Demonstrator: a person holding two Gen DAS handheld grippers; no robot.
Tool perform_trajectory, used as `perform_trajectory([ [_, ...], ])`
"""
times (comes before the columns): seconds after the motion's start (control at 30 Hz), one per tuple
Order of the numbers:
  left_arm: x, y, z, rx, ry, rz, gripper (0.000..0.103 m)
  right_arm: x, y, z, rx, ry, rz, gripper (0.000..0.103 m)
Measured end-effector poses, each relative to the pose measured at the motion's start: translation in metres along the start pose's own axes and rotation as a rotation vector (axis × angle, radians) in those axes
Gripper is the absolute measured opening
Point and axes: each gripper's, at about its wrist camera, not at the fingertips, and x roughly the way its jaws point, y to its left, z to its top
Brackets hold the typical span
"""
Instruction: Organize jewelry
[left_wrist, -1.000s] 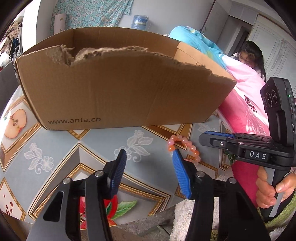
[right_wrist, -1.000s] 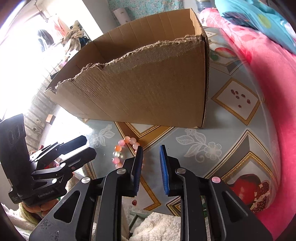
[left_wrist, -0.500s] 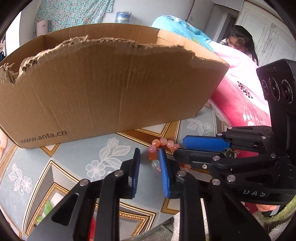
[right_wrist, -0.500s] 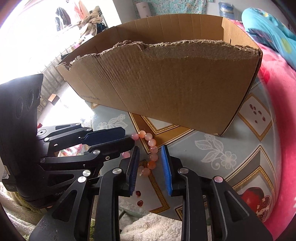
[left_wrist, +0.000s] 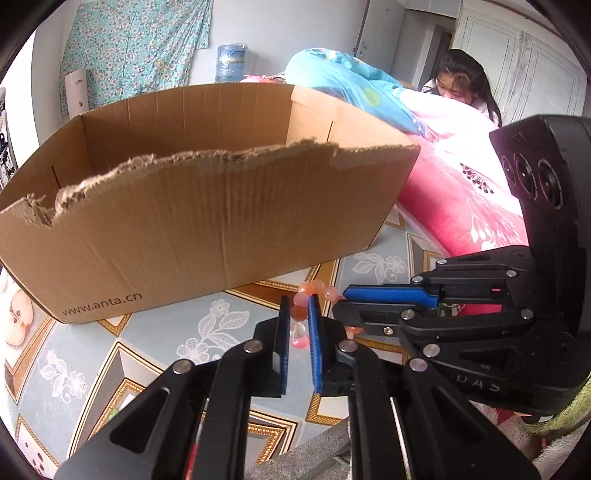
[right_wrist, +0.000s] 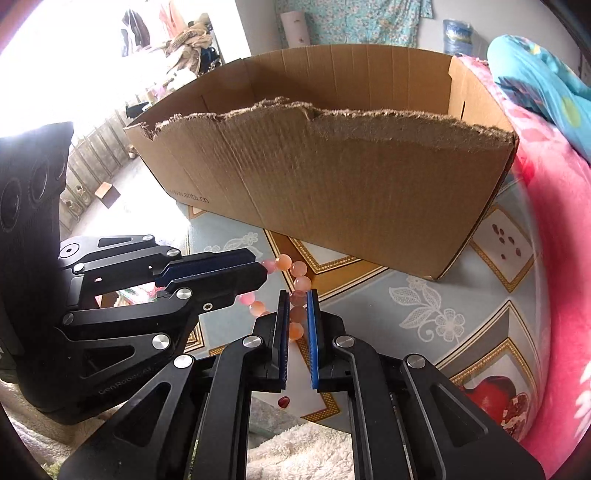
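A bracelet of pink and orange beads (left_wrist: 300, 312) (right_wrist: 297, 269) is stretched between my two grippers, just over the patterned tablecloth (left_wrist: 166, 332). My left gripper (left_wrist: 297, 310) has its jaws closing, and its blue pads press on a few beads on the bracelet's left side. My right gripper (right_wrist: 297, 299) is closing too, with its pads pressed on the beads of the right side. Each gripper shows in the other's view: the right gripper (left_wrist: 341, 301) and the left gripper (right_wrist: 264, 271). Just behind them stands a brown cardboard box (left_wrist: 207, 221) (right_wrist: 351, 192) with a torn front rim.
A pink blanket (left_wrist: 454, 206) and a blue quilt lie along the table's right side, with a person (left_wrist: 461, 81) behind them. A small red bead (right_wrist: 283, 401) lies on the cloth near me. White fluffy fabric (right_wrist: 295, 450) covers the near edge.
Both grippers came together over the bracelet and narrowed their jaws onto its beads. The left one was wide a second ago. The box now shows from higher up.
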Motion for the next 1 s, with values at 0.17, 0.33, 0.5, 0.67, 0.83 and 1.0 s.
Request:
perform_trajectory([
  [0.17,-0.049,-0.007,0.026,0.024,-0.126,-0.034,0.009,-0.047,0.004,0.029,0.002,-0.108,0.054,0.007],
  [0.33,-0.081,-0.007,0.077,0.038,-0.209,-0.038,0.009,-0.08,0.001,0.075,-0.029,-0.201,0.082,0.007],
  [0.5,-0.055,0.016,0.126,-0.011,-0.127,-0.031,0.009,-0.057,-0.024,0.121,-0.02,-0.142,0.068,0.007],
  [0.67,-0.001,0.043,0.151,-0.087,0.01,-0.076,0.009,-0.027,-0.051,0.135,0.018,-0.019,0.048,0.007],
  [0.83,0.052,0.061,0.153,-0.137,0.146,-0.069,0.009,0.001,-0.067,0.143,0.025,0.073,-0.013,0.014],
  [1.0,0.06,0.072,0.142,-0.201,0.181,-0.104,0.019,-0.004,-0.078,0.144,0.033,0.052,-0.029,0.022],
])
